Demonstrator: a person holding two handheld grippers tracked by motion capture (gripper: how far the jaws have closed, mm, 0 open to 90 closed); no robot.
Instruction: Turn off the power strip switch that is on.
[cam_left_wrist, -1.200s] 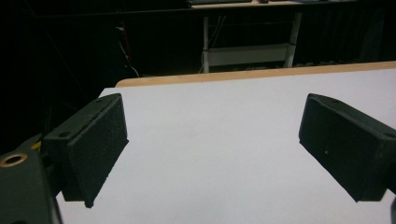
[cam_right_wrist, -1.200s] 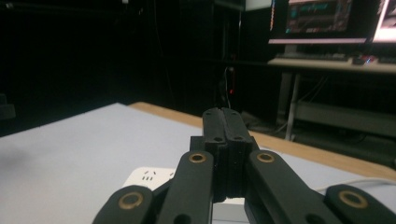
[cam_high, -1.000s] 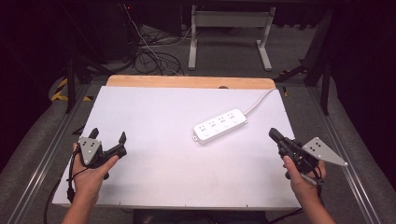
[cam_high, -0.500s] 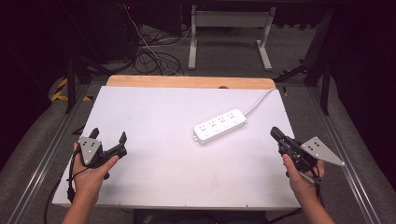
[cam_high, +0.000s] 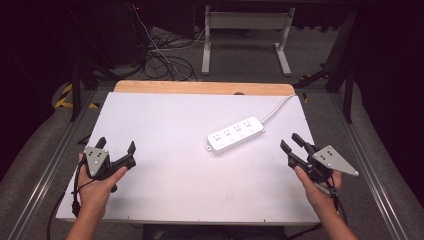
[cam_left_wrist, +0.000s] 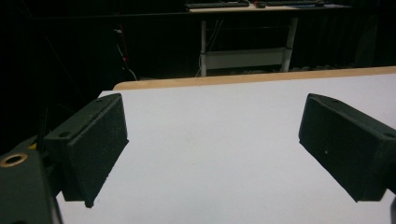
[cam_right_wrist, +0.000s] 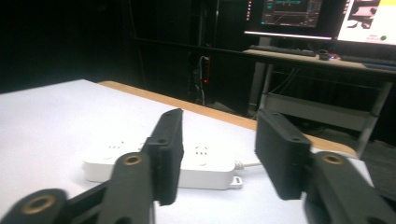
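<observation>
A white four-socket plastic power strip (cam_high: 236, 135) is lying on the white rectangular tabletop (cam_high: 170, 120), its cord trailing toward the tabletop's far right corner. The left tool (cam_high: 117, 150) is hovering well apart from the strip, toward the near left edge, jaws spread wide and empty. The right tool (cam_high: 292, 145) is sitting near the strip's right end, jaws parted, gripping nothing.

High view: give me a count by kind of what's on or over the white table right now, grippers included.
White four-outlet plastic power strip with its cord: 1
Black two-fingered handheld grippers: 2, left gripper and right gripper, both open
Total: 3
</observation>
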